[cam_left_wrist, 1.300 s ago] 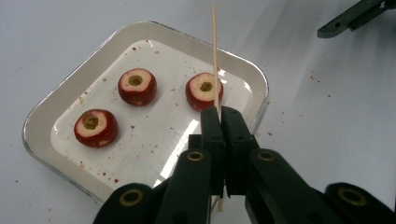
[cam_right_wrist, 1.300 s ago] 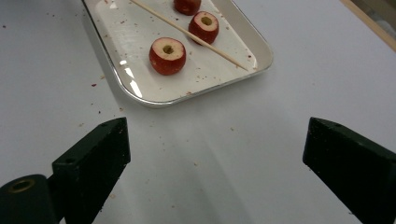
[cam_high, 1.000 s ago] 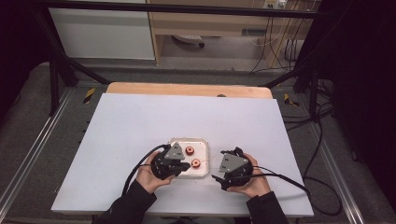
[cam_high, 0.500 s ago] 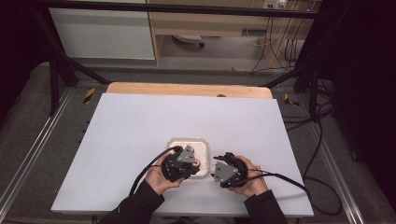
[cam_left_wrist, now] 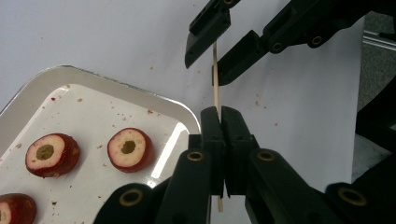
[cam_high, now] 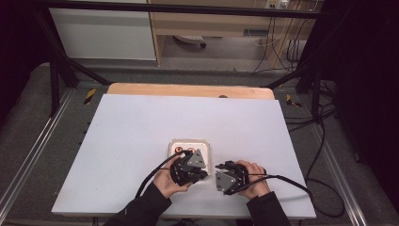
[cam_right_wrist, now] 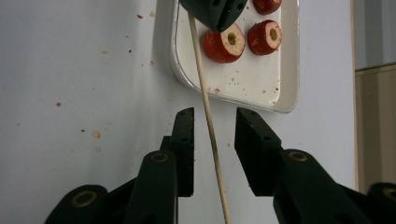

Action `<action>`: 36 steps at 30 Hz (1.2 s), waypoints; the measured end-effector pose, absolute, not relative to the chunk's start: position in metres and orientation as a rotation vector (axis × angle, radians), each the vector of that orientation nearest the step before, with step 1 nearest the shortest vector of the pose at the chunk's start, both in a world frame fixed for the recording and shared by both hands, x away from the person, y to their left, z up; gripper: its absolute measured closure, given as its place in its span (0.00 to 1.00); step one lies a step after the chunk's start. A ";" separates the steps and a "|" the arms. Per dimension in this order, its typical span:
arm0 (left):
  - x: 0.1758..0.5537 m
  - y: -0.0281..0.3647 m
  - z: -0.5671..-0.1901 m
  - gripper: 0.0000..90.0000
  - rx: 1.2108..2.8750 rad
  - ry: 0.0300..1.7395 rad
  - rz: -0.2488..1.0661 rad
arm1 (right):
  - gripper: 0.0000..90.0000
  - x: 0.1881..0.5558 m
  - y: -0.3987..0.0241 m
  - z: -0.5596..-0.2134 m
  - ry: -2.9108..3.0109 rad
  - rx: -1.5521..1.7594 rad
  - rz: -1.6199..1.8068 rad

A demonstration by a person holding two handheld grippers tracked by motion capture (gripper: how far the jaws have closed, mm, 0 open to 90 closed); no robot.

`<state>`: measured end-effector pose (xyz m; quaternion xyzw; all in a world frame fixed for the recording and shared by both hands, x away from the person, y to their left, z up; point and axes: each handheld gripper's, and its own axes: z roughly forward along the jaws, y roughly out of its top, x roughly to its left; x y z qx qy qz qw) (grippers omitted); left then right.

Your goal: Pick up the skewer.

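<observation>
A thin wooden skewer (cam_left_wrist: 216, 79) is clamped between the pads of my left gripper (cam_left_wrist: 220, 112), which is shut on it beside the tray's corner. The skewer's free end runs on between the jaws of my right gripper (cam_right_wrist: 214, 116). Those jaws have just been closing around the skewer (cam_right_wrist: 205, 102), with a gap still on each side of it. In the high view the left gripper (cam_high: 190, 165) hovers over the tray's near edge and the right gripper (cam_high: 226, 179) faces it from the right.
A white tray (cam_left_wrist: 93, 77) holds red fruit slices with cored middles (cam_left_wrist: 130, 148) (cam_left_wrist: 52, 154). The tray (cam_high: 188, 142) sits on the white table sheet near the front. Crumbs dot the sheet beside it. A wooden edge (cam_high: 188, 89) borders the far side.
My left gripper has moved to the right over the tray's near edge, toward the right gripper. The two grippers now stand tip to tip.
</observation>
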<state>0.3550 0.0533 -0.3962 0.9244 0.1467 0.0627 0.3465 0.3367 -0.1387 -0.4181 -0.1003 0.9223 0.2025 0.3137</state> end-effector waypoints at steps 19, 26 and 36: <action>0.356 0.054 -0.398 0.98 2.416 0.366 0.152 | 0.98 0.334 -0.140 -0.419 2.401 -0.421 0.448; 0.358 0.055 -0.397 0.92 2.443 0.382 0.137 | 0.99 0.333 -0.138 -0.418 2.395 -0.460 0.401; 0.367 0.048 -0.393 0.88 2.616 0.437 0.055 | 0.99 0.334 -0.125 -0.413 2.364 -0.510 0.307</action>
